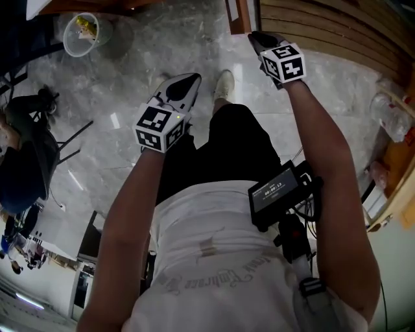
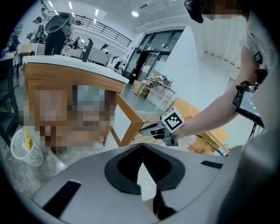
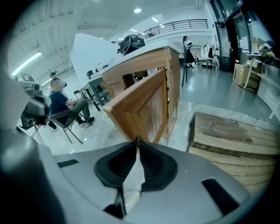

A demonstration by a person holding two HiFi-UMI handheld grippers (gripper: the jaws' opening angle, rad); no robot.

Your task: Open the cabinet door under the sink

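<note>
In the right gripper view the wooden sink cabinet (image 3: 173, 78) stands just ahead, and its door (image 3: 142, 107) hangs swung open towards me. My right gripper (image 3: 138, 141) is shut, its tips meeting right in front of the door's lower edge; I cannot tell whether they touch it. The head view shows the right gripper (image 1: 258, 39) beside the door's edge (image 1: 241, 16) at the top. My left gripper (image 1: 183, 83) hangs over the marble floor, away from the cabinet. In its own view the left gripper (image 2: 141, 148) is shut and holds nothing.
A slatted wooden platform (image 1: 337, 26) lies right of the cabinet on the floor. A clear plastic bin (image 1: 81, 34) stands at the far left. A seated person (image 1: 26, 152) and chair are at the left. Plastic bags (image 1: 392, 113) lie at the right.
</note>
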